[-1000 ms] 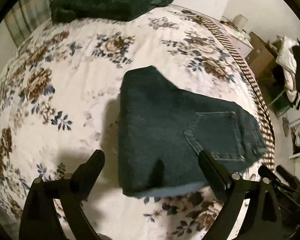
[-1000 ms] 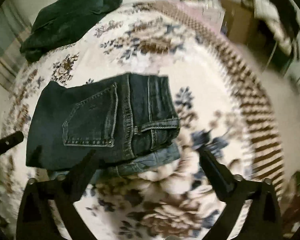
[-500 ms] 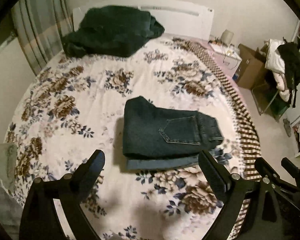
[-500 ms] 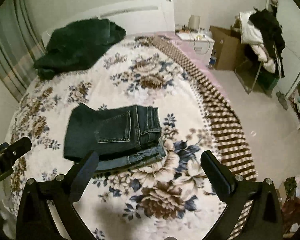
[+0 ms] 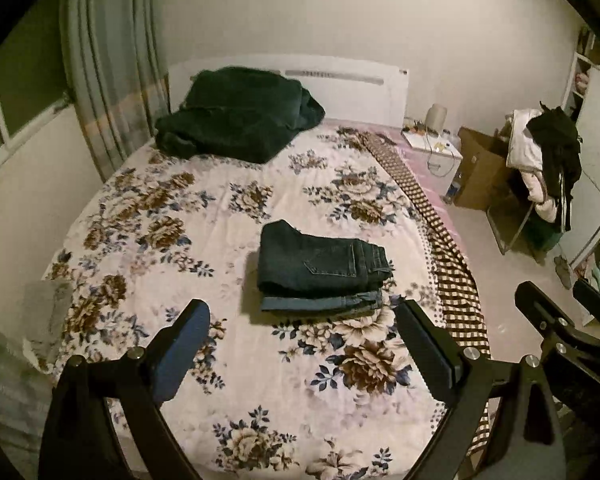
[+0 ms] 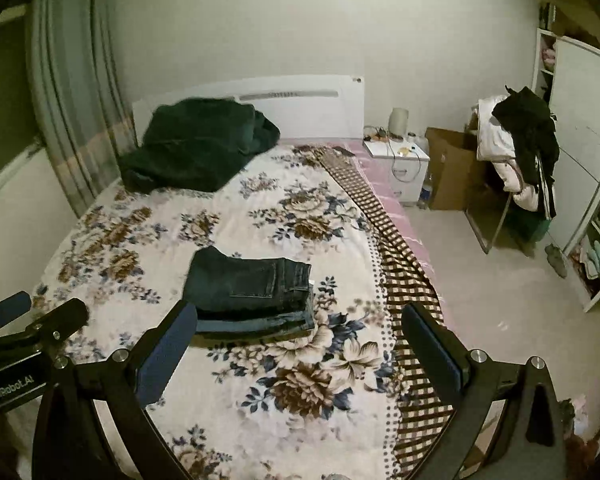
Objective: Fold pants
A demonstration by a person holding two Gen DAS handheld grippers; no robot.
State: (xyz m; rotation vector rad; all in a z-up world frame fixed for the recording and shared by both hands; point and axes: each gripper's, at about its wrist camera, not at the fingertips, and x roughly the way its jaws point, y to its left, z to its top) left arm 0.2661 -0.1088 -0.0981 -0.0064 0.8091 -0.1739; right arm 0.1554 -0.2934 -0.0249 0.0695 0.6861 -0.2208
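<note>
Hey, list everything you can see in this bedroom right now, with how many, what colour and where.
Folded jeans: two, dark blue on lighter blue, stacked mid-bed.
Blanket: one, dark green, heaped by the headboard.
Bedspread: one, white with brown and blue flowers, covering the bed.
Headboard: one, white, against the far wall.
Curtain: one, pale, left of the bed.
Nightstand: one, white, right of the headboard.
Cardboard box: one, brown, beside the nightstand.
Clothes pile: white and black, on a rack at right.
Left gripper: black, open, empty.
Right gripper: black, open, empty.
</note>
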